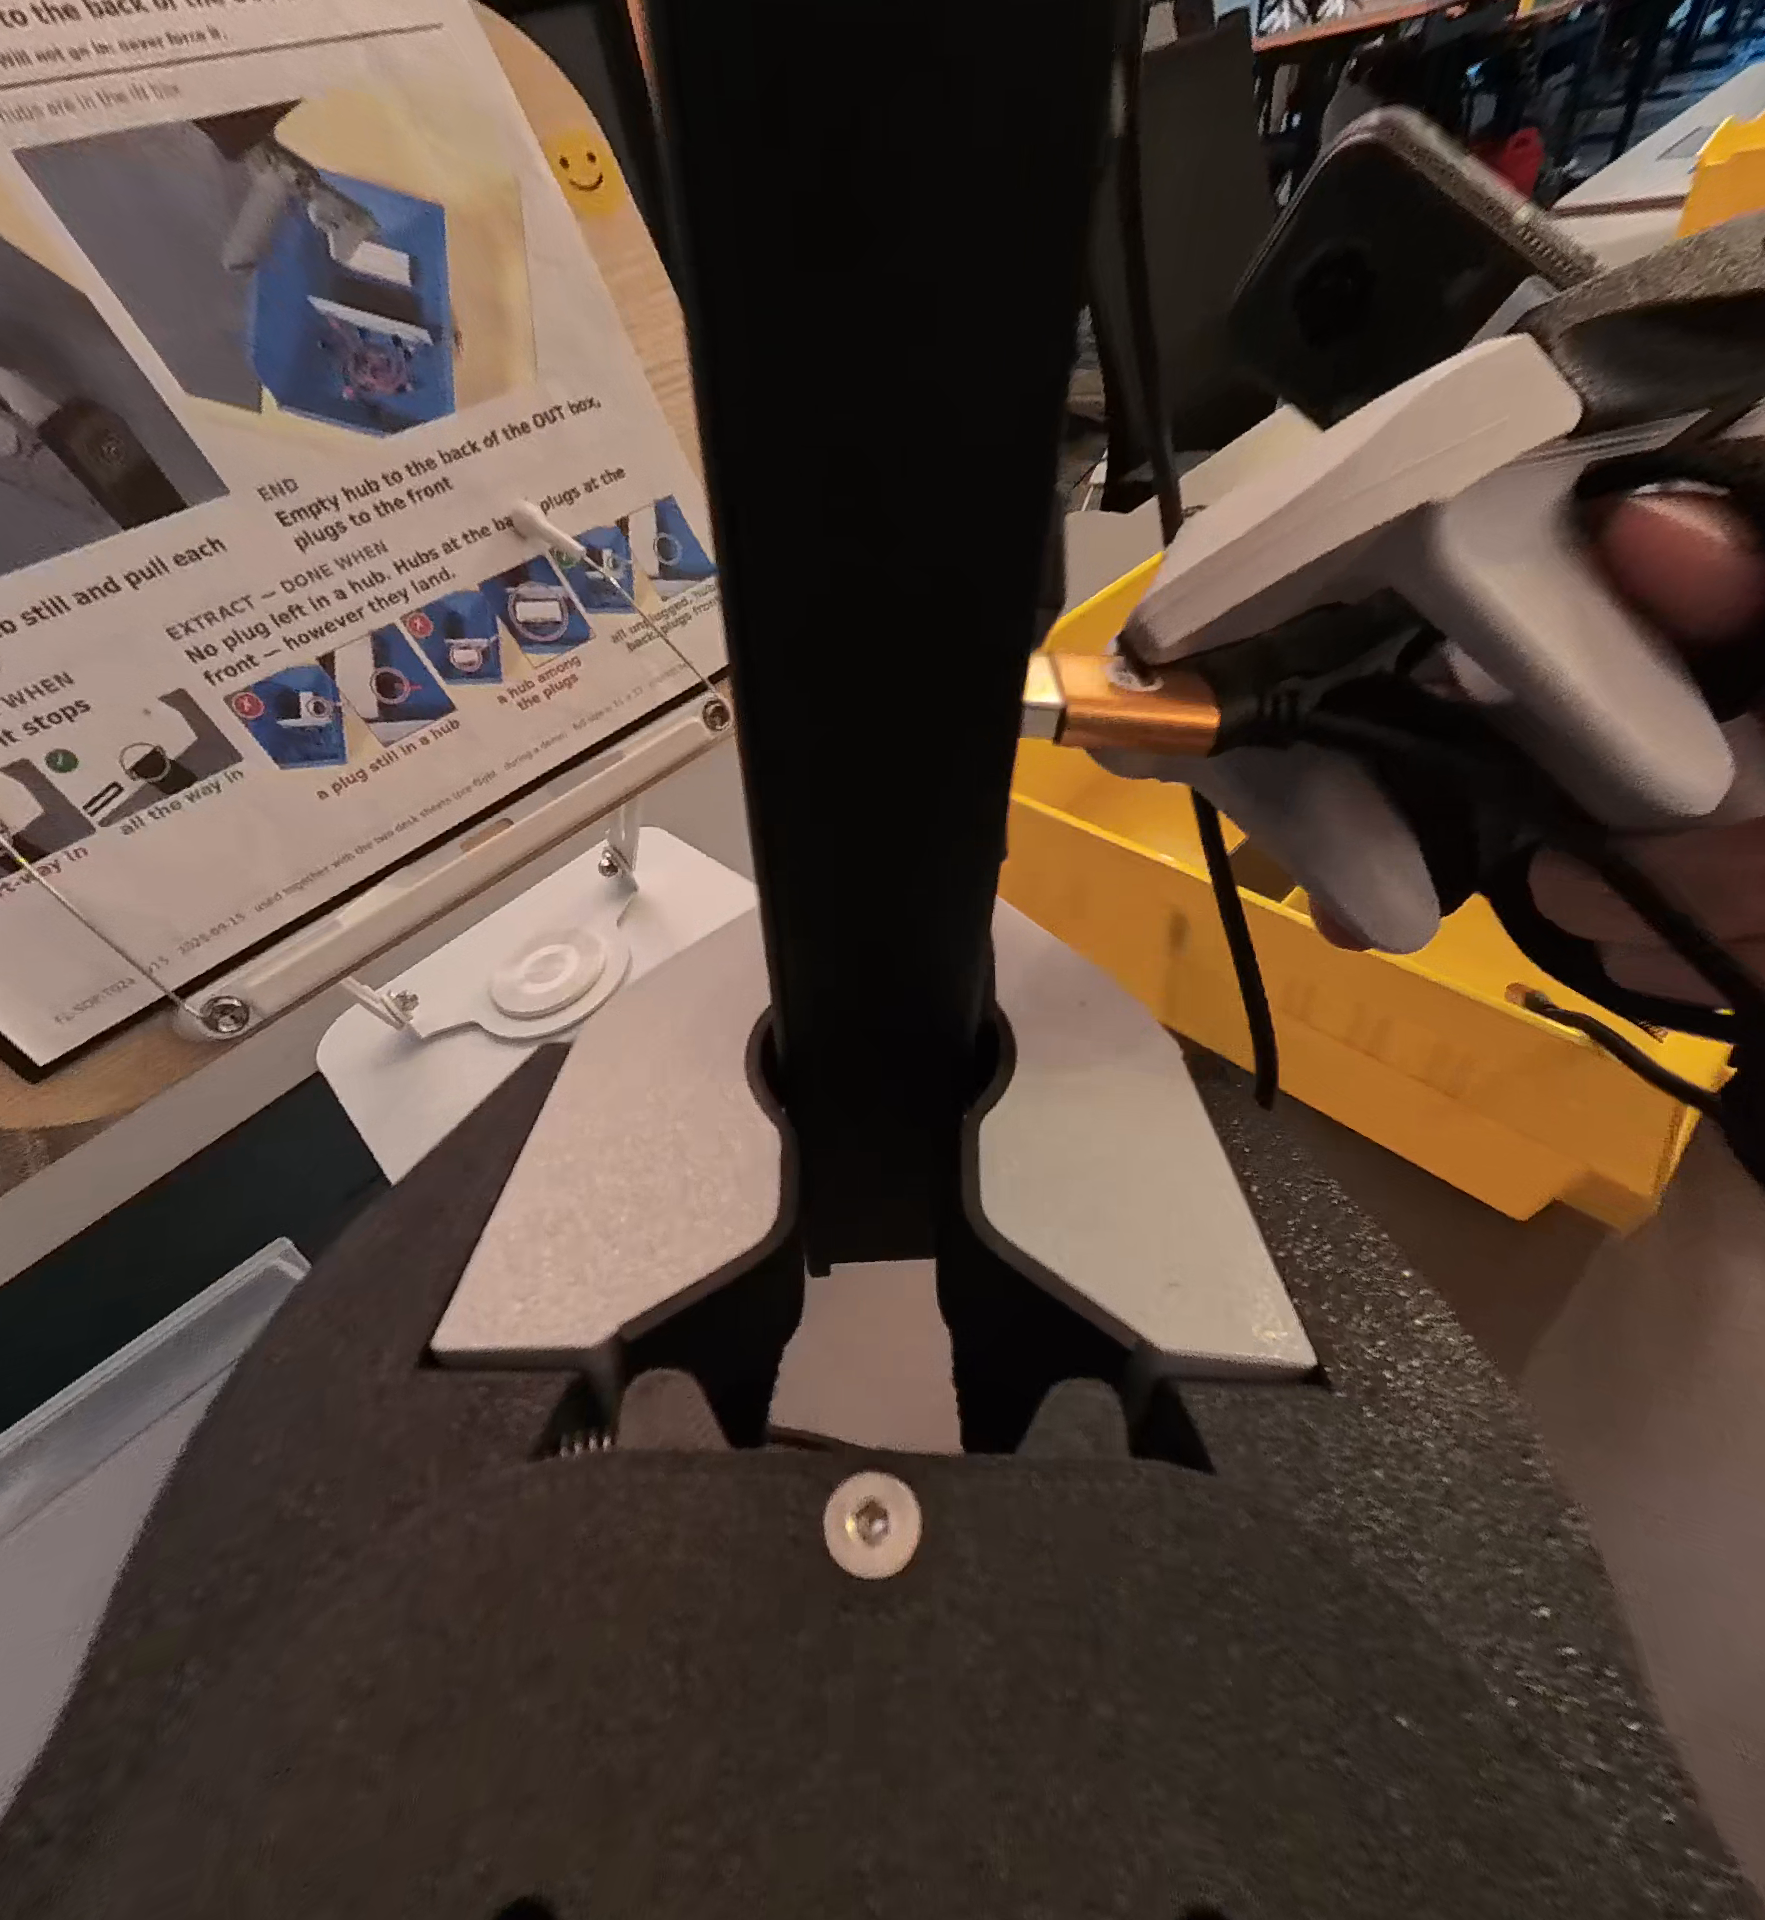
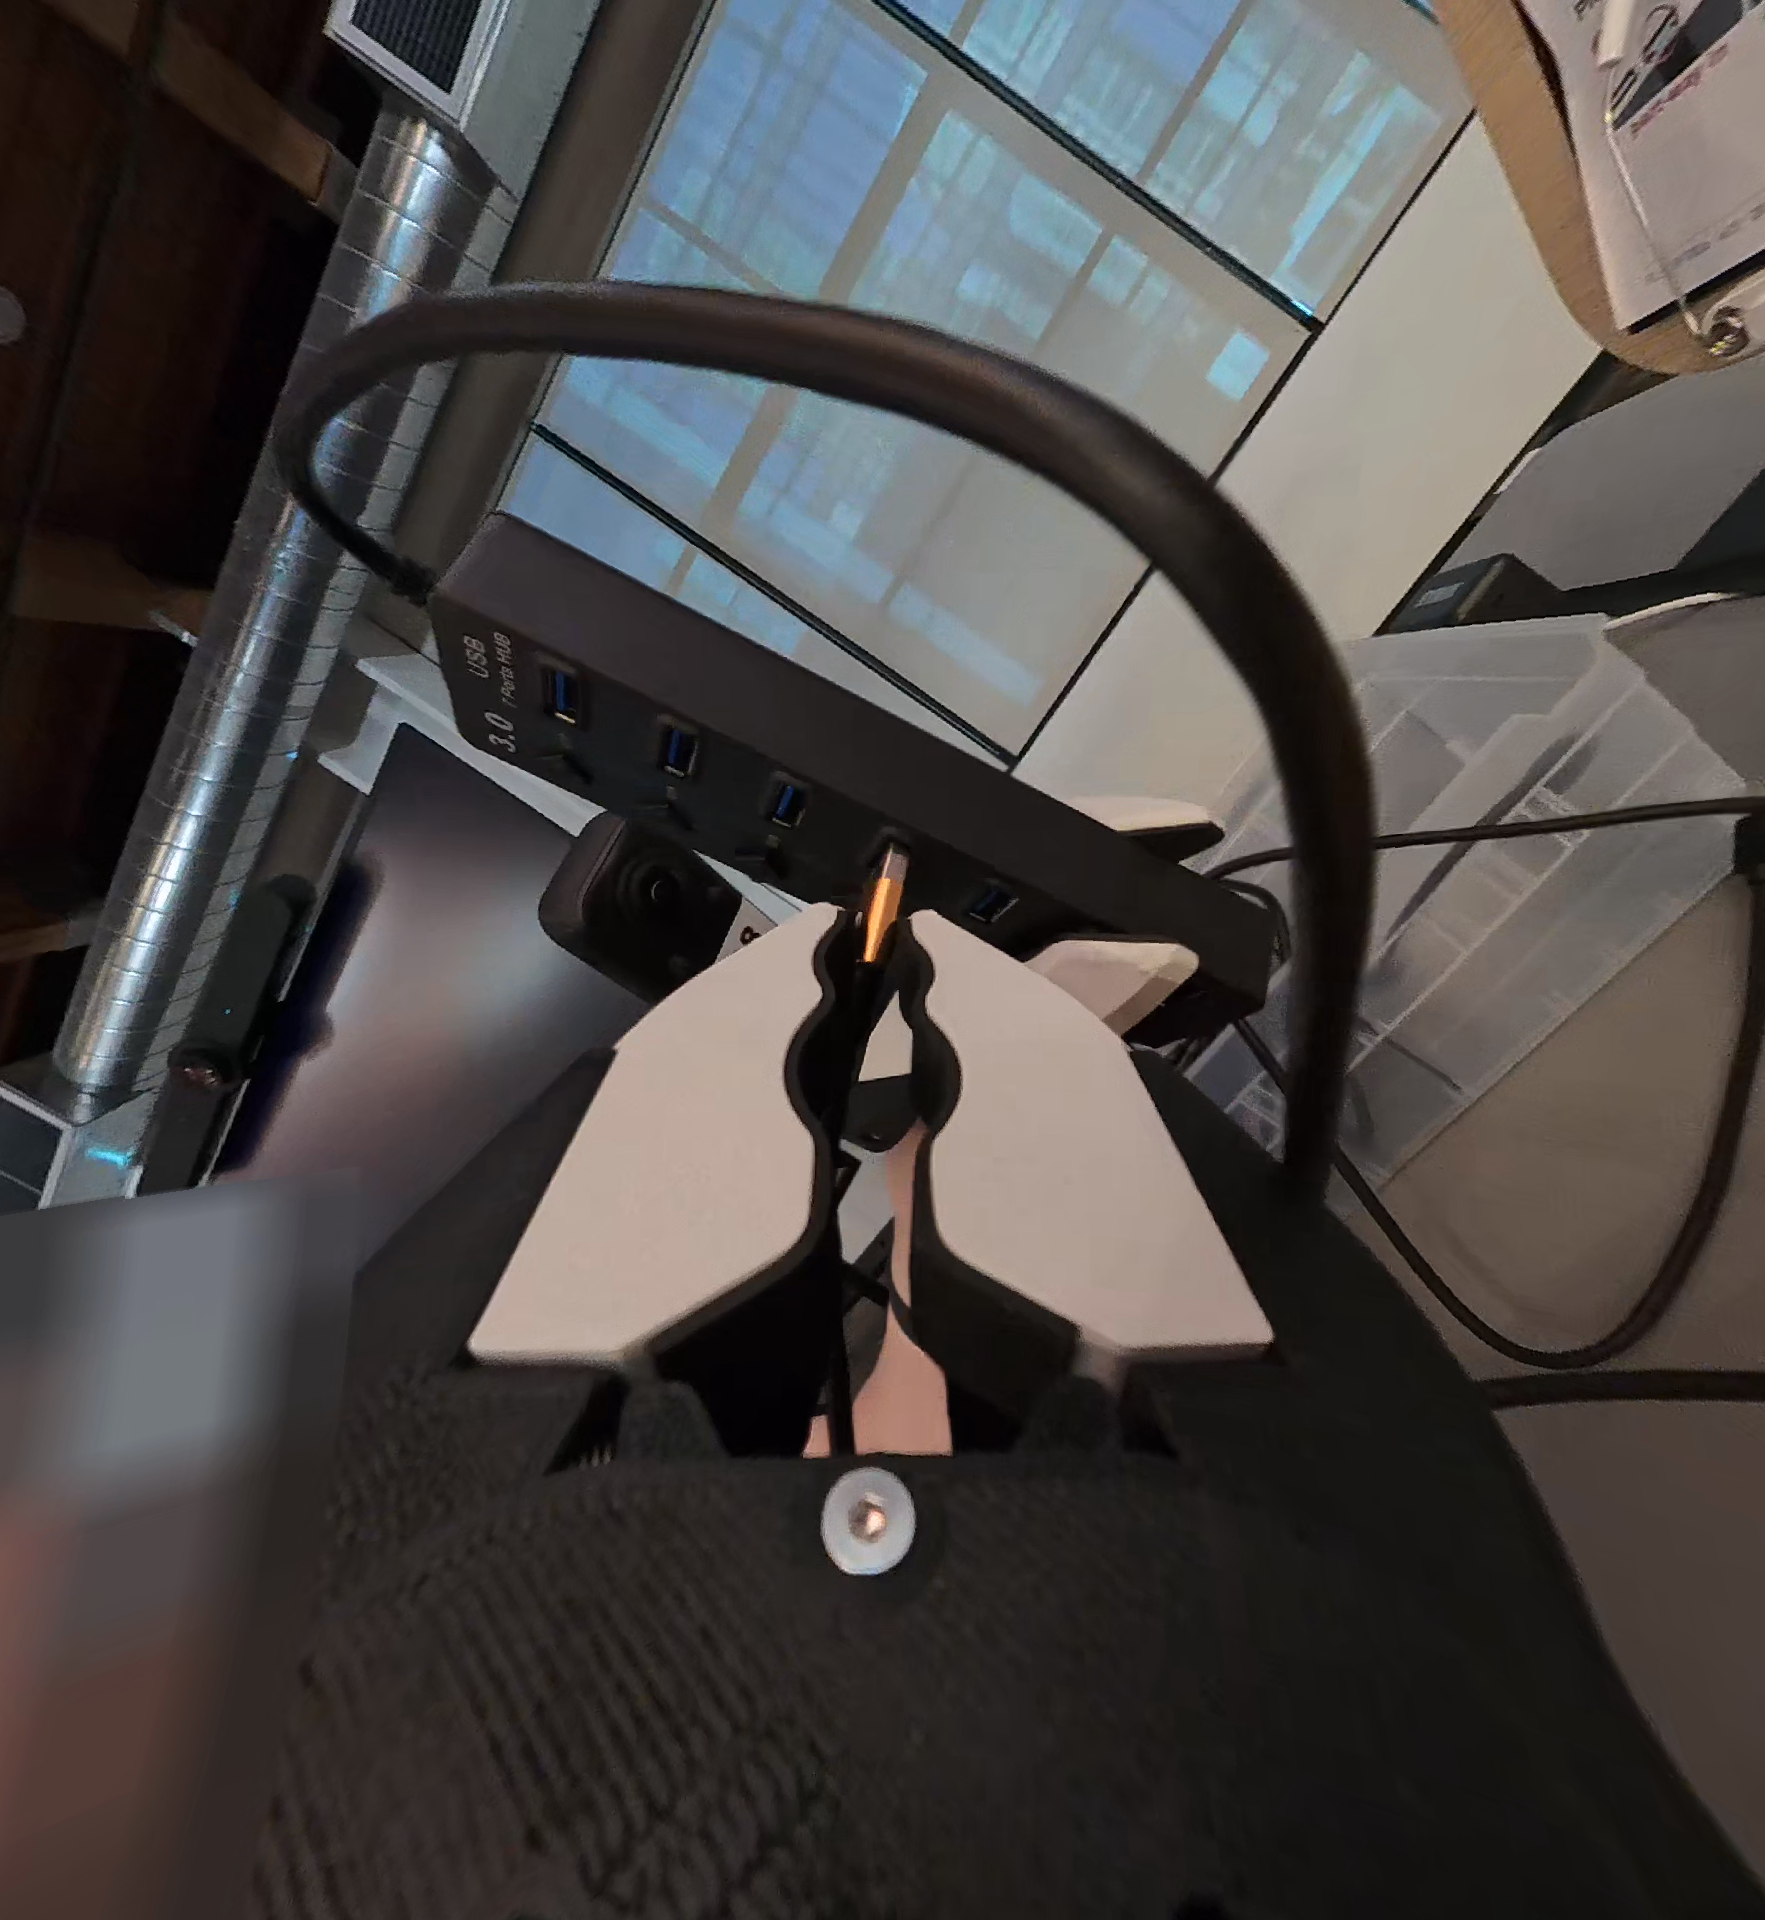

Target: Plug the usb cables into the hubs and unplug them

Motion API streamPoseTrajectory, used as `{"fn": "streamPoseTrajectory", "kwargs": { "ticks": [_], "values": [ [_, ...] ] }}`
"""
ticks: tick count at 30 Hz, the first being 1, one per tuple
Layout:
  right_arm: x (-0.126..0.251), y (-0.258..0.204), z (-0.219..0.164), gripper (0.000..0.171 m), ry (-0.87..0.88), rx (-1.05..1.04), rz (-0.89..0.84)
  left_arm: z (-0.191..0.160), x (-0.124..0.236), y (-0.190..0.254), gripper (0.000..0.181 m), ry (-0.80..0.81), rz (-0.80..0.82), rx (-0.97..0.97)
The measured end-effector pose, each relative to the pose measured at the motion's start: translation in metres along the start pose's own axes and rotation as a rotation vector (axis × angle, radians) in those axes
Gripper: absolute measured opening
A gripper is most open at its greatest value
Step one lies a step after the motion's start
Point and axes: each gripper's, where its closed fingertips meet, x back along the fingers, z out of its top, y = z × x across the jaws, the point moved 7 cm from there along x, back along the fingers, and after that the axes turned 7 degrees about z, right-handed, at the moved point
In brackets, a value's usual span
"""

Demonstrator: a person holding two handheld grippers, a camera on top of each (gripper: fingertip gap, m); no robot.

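In the left wrist view my left gripper is shut on a long black USB hub and holds it upright. My right gripper comes in from the right, shut on an orange USB plug whose metal tip meets the hub's side. In the right wrist view the right gripper holds the orange plug with its tip at the mouth of the fourth port of the hub. I cannot tell how deep it sits. The hub's own thick black cable arcs overhead. The left gripper clamps the hub's far end.
A yellow bin sits on the table under the right gripper. An instruction sheet on a stand stands at the left. A clear plastic organiser and loose black cables lie on the grey table. Tip to tip, the grippers are about 6 centimeters apart.
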Motion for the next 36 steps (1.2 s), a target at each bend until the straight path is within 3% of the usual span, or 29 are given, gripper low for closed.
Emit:
{"fn": "streamPoseTrajectory", "kwargs": {
  "ticks": [9, 17, 36],
  "values": [
    [0.001, -0.001, 0.001, 0.022, -0.014, 0.044, -0.043, -0.004, -0.004, 0.002, 0.026, -0.042, 0.003, -0.001],
    [-0.004, -0.011, -0.001, 0.035, -0.054, 0.215, -0.134, -0.005, -0.005, 0.001, 0.026, -0.056, 0.001, 0.034],
    [-0.014, -0.031, -0.012, 0.022, -0.163, 0.667, -0.495, 0.002, -0.001, 0.006, 0.026, -0.053, -0.018, 0.054]
  ]
}}
